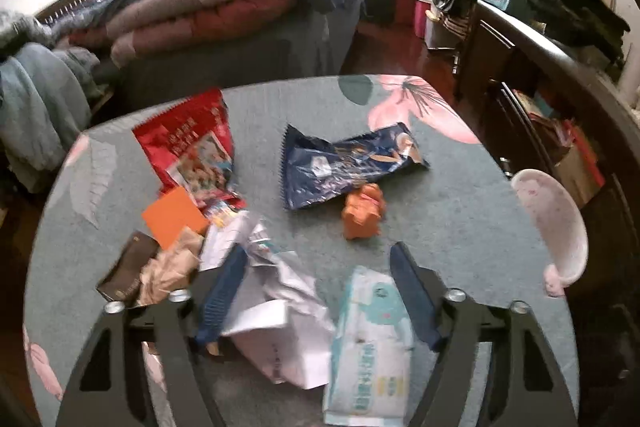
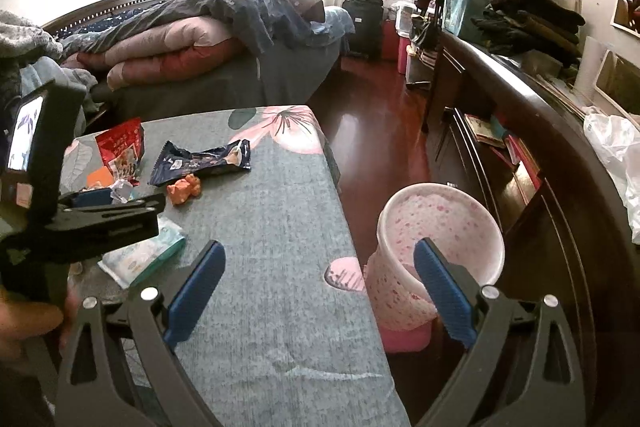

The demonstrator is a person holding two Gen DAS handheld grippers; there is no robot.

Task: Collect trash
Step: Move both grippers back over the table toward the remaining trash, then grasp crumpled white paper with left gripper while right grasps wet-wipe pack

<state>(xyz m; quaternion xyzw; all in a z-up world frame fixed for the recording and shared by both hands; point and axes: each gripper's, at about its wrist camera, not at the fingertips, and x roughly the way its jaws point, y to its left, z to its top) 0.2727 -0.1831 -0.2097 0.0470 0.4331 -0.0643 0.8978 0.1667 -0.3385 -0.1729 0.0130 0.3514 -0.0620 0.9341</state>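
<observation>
While looking along the left gripper (image 1: pixel 316 259), shows the litter close up on the grey floral tablecloth (image 1: pixel 460 211): crumpled white paper (image 1: pixel 284 315) between the 2 blue fingers (image 1: pixel 222 297), a pale wet-wipe pack (image 1: pixel 370 351) just beside it toward the right finger, an orange crumpled wrapper (image 1: pixel 362 213) ahead, a dark blue snack bag (image 1: pixel 348 163) beyond that, a red snack bag (image 1: pixel 192 147) at the far left with an orange card (image 1: pixel 174 217), a brown packet (image 1: pixel 128 269) and beige paper (image 1: pixel 172 267) near it. Only catches the rim of the pink speckled waste bin (image 1: pixel 556 223) past the table's right edge.

From the right wrist, takes in that bin (image 2: pixel 436 227) whole, standing on the dark red floor just off the table's long right edge (image 2: pixel 352 235), mouth open, with bare floor behind it up to the dark wooden cabinet (image 2: pixel 520 163). Also shows the left gripper (image 2: pixel 120 205) from the side, low over the litter, and a wide bare stretch of cloth on the near half of the table.

Left fingers: spread wide, straddling the white paper, left finger touching or lying over its edge, cannot tell which; nothing pinched. Right gripper (image 2: pixel 320 255): fingers spread wide, holding nothing, left one over the cloth, right one over the bin's mouth.
</observation>
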